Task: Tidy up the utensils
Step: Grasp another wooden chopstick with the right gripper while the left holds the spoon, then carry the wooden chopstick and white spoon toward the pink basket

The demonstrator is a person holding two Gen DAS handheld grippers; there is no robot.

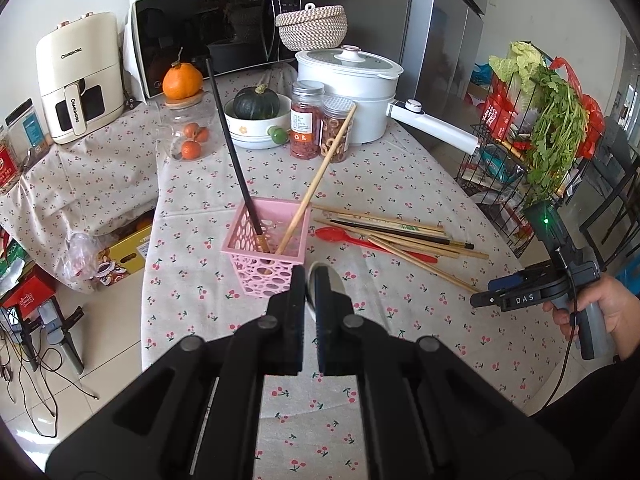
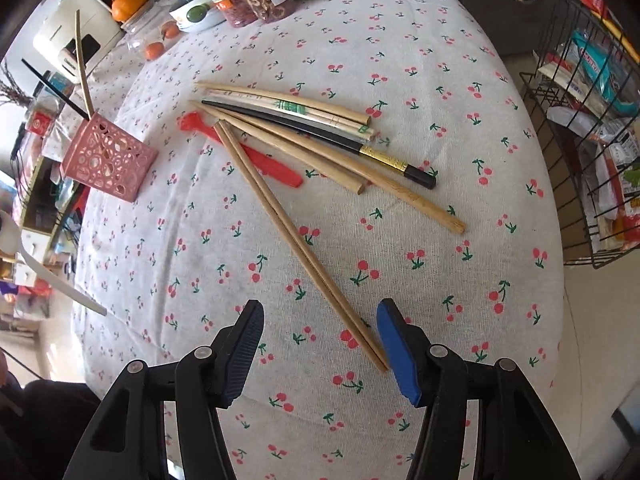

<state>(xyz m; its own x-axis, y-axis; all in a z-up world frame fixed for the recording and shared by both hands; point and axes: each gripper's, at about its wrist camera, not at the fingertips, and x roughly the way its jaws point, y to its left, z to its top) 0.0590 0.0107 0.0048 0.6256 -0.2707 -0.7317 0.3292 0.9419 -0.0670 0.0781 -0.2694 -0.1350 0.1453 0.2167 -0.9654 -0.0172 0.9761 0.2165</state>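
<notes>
My right hand-held gripper (image 2: pixel 320 344) hovers, fingers apart, over the near end of two light, stiff wooden chopsticks (image 2: pixel 296 236) on the desk (image 2: pixel 440 60), while my left hand-held gripper (image 1: pixel 307 280) clamps a white spoon (image 1: pixel 320 276) near the pink basket (image 1: pixel 268 252).

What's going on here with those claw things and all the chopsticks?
A person holds a claw in each hand and is sorting utensils into the pink basket, which already holds a black chopstick and a wooden one. The left claw is shut on a white spoon near the basket. The right claw hangs open over the table, by the ends of a wooden pair. More chopsticks and a red spoon lie loose on the cloth.
</notes>
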